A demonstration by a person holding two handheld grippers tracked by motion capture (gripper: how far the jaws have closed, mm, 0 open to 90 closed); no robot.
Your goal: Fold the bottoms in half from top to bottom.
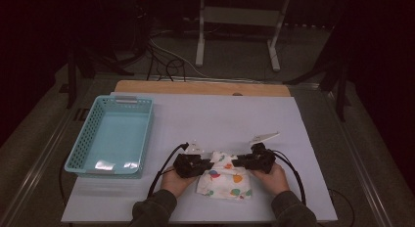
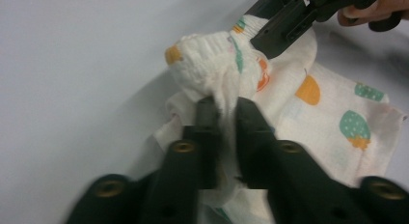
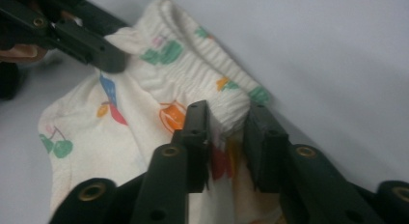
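Cloth (image 1: 224, 180) is lying on the white sheet (image 1: 205, 124) at the near middle of the table, a small cream garment with fruit prints, and I am working at its ribbed waistband, which is its far edge. I am holding my left claw (image 2: 223, 108) at the left end of that band and my right claw (image 3: 227, 119) at the right end, the two pointing toward each other.

In the left gripper view my jaws are standing narrow with a bunched fold of the band pinched between the tips. In the right gripper view the jaws are standing a little wider; the band's end is sitting between them, and I am judging it as barely gripped, since I cannot see both pads pressing.

I am reading this step as taking hold of both waistband corners, either to spread or fold the garment. The next move is calling for a firmer right pinch, then both claws lifting together so the fabric is hanging evenly. The teal basket (image 1: 113, 134) is sitting empty, well apart to the left, probably where the cloth is going afterwards.
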